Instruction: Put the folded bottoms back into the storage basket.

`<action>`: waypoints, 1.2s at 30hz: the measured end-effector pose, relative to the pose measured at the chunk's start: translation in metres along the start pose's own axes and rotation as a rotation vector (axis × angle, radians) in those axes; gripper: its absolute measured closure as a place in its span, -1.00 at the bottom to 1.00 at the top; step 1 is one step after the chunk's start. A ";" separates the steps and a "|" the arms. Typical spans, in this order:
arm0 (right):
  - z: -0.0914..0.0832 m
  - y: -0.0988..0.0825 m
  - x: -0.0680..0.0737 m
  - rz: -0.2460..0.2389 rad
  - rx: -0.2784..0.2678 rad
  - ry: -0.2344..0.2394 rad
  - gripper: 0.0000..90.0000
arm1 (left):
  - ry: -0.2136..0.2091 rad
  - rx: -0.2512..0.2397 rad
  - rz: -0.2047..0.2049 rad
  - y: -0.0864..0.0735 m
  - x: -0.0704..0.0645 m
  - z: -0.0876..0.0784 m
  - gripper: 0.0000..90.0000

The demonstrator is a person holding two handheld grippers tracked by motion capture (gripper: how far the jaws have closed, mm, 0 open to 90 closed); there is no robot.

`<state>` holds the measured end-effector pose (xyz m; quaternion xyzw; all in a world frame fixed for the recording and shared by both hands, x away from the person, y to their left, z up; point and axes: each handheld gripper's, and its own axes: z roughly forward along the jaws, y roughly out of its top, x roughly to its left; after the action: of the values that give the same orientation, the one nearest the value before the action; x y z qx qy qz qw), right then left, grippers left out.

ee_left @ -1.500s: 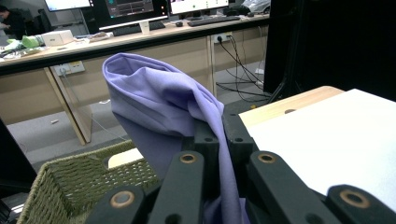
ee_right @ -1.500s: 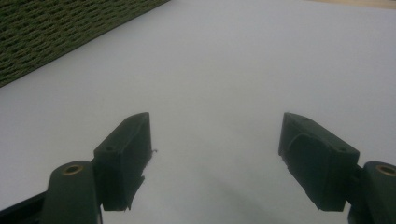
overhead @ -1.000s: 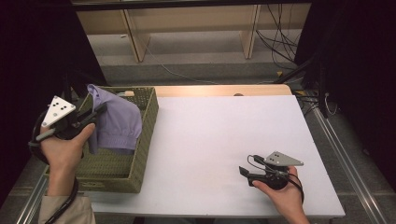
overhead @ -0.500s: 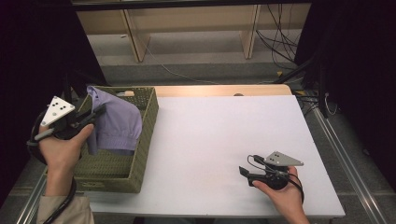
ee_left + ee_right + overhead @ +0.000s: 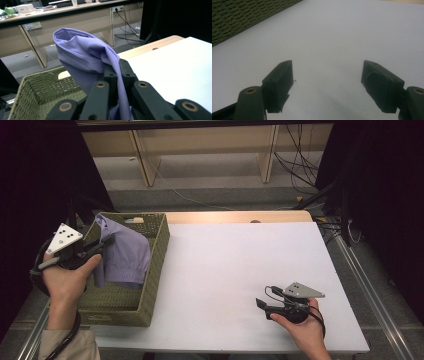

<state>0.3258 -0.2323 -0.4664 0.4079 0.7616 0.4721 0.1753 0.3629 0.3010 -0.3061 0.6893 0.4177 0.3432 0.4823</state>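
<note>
A lilac cloth [image 5: 122, 252] hangs over the woven green basket [image 5: 150, 285] at the table's left. My left gripper [image 5: 102, 244] is shut on the cloth's upper edge and holds it lifted above the basket. In the left gripper view the cloth [image 5: 85, 57] bunches up between the two black jaws, with the left gripper [image 5: 117, 68] pinching a fold of it. My right gripper [image 5: 261, 304] rests low on the white table near the front right, open, with nothing between its jaws. In the right gripper view the right gripper [image 5: 327, 75] stands wide apart over bare tabletop.
The white table [image 5: 240, 265] stretches between basket and right hand. A wooden strip [image 5: 235, 216] runs along its far edge. Beyond it are desk legs and cables [image 5: 300, 165] on the floor. The basket's wall [image 5: 242, 17] lies at the upper left in the right gripper view.
</note>
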 end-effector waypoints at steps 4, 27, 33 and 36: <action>0.000 0.000 0.000 0.001 0.000 0.001 -0.41 | -0.008 0.014 0.004 -0.001 0.000 0.002 0.91; 0.000 0.000 0.000 0.002 0.002 0.001 -0.41 | -0.063 0.113 0.014 -0.010 -0.007 0.020 0.91; 0.000 0.000 0.000 0.002 0.002 0.000 -0.41 | -0.072 0.132 0.014 -0.013 -0.009 0.025 0.91; 0.000 0.000 0.000 0.001 0.002 0.000 -0.41 | -0.077 0.145 0.017 -0.015 -0.009 0.028 0.91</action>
<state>0.3259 -0.2324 -0.4666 0.4083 0.7619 0.4714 0.1747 0.3802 0.2847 -0.3291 0.7387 0.4164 0.2894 0.4440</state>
